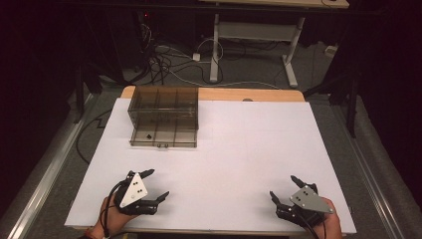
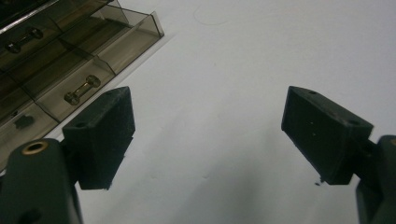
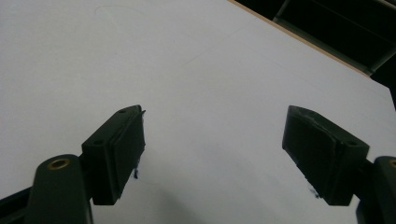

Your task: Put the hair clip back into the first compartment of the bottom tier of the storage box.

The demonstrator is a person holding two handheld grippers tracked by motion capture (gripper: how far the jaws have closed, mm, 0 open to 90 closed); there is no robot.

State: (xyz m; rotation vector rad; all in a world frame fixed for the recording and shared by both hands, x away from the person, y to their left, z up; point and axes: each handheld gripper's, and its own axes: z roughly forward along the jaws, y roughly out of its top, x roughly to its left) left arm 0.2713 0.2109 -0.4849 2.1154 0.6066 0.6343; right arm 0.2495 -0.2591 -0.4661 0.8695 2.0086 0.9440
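A smoky clear plastic drawer cabinet (image 1: 164,115) stands at the table's far left, its lower drawer (image 1: 163,137) pulled out, with a small dark item (image 1: 148,135) in the left compartment. In the left gripper view the cabinet (image 2: 70,60) lies at the upper left, showing drawer handles (image 2: 82,90). My left gripper (image 1: 155,185) rests open near the front left edge, well short of the cabinet, nothing between its jaws. My right gripper (image 1: 283,187) sits open near the front right edge, jaws empty. Each own view shows the left gripper (image 2: 208,135) and right gripper (image 3: 215,149) spread wide over bare white surface.
The white table top (image 1: 239,144) has a wooden strip along its far edge (image 1: 249,94). Beyond it, cables (image 1: 174,59) lie on the floor and a desk frame (image 1: 254,40) stands. Metal rails (image 1: 40,194) run along both sides.
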